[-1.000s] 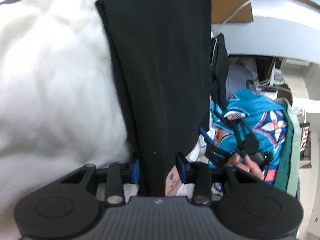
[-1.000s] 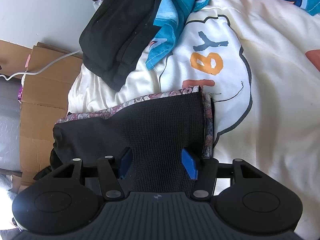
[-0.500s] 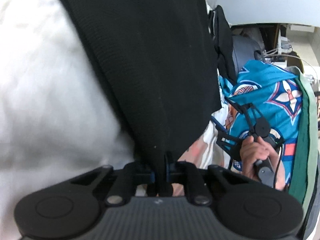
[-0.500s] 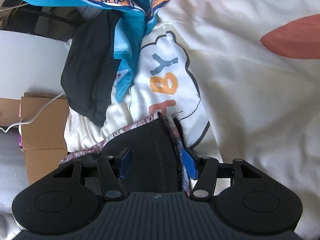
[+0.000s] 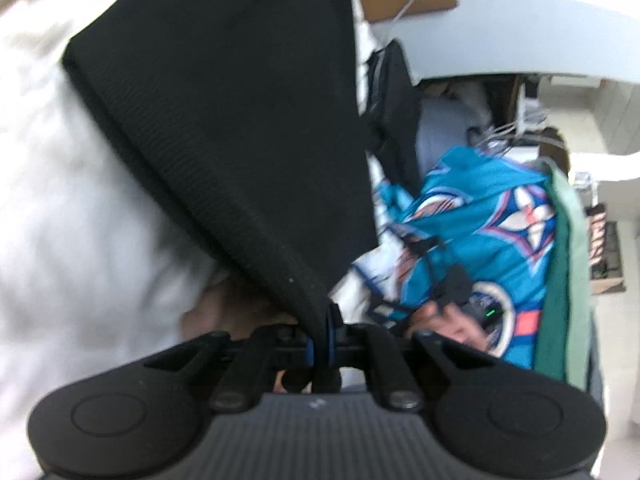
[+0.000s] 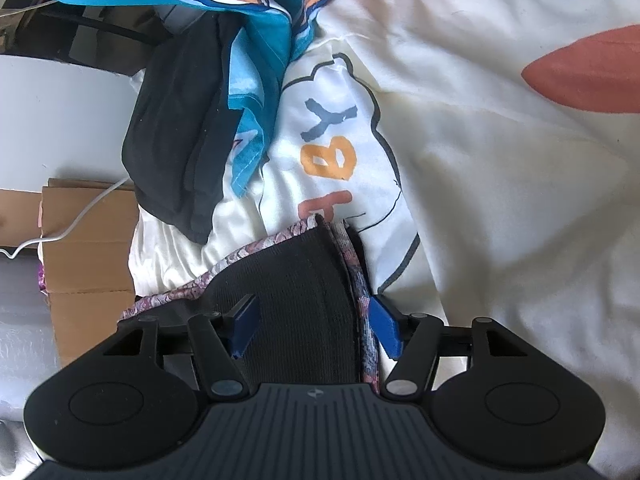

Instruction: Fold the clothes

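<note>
Pinching one corner of the black garment (image 5: 240, 128), the left gripper (image 5: 320, 344) has its jaws shut tight on the ribbed edge, so the cloth stretches away from it in a taut sheet above the white bedsheet (image 5: 72, 208). That hold looks meant to carry this corner over for a fold. The right gripper (image 6: 316, 320) stands with its jaws apart and has just been opening further; the garment's other end, black with a patterned pink trim (image 6: 248, 248), lies between the blue pads (image 6: 384, 322) without being pressed. It rests on the bedsheet near the edge that faces the cardboard box (image 6: 88, 240), probably left there as the fixed end. A blue printed cloth (image 6: 256, 92) and another dark garment (image 6: 176, 132) lie heaped farther along that edge, apart from the piece being worked.
</note>
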The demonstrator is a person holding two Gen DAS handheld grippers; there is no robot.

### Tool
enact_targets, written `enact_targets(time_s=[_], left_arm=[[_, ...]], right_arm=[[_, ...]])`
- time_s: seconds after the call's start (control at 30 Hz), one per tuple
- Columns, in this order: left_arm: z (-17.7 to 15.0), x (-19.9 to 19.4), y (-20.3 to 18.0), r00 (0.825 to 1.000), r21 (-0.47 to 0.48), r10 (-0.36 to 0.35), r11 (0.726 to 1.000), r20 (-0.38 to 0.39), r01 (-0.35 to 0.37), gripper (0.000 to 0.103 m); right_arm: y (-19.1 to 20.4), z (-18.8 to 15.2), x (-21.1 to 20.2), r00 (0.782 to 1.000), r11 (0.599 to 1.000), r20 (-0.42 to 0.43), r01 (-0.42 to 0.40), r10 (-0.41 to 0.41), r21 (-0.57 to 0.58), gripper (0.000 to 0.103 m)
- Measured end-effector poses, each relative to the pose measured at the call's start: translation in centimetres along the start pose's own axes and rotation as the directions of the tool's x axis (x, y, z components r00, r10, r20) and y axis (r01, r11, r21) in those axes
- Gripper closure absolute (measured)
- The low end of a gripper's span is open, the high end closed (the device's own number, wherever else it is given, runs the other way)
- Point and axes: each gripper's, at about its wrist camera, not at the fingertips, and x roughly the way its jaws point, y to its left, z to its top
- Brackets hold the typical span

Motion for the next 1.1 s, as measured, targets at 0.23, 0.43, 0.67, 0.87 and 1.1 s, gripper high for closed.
enact_targets(time_s=[0.23, 0.43, 0.67, 0.87, 1.1], left_arm=[[2.5, 0.0, -2.8, 0.992, -0.015, -0.09, 0.996, 0.085, 0.092, 0.097], [4.0, -0.6, -4.2, 0.984, -0.015, -0.124, 0.992, 0.128, 0.127, 0.097], [4.5, -1.0, -4.8, 0.981, -0.003, -0.148, 0.989, 0.125, 0.15, 0.097], [3.7, -1.9, -4.4, 0.989, 0.004, -0.122, 0.993, 0.087, 0.122, 0.097], [3.1, -2.7, -4.1, 0.992, 0.003, -0.107, 0.994, 0.072, 0.107, 0.097]], right_arm=[[-0.4, 0.1, -0.3, 0.999, 1.0, -0.032, -0.021, 0.021, 0.017, 0.037], [0.0, -0.1, 0.3, 0.994, 1.0, -0.107, -0.01, 0.008, -0.018, 0.03], [0.0, -0.1, 1.1, 0.993, 1.0, -0.116, -0.019, 0.018, -0.008, 0.031], [-2.3, 0.4, 1.4, 0.979, 0.97, -0.075, -0.173, 0.188, 0.168, 0.034], [-1.0, 0.6, 2.3, 0.98, 0.982, -0.092, -0.168, 0.175, 0.083, 0.04]])
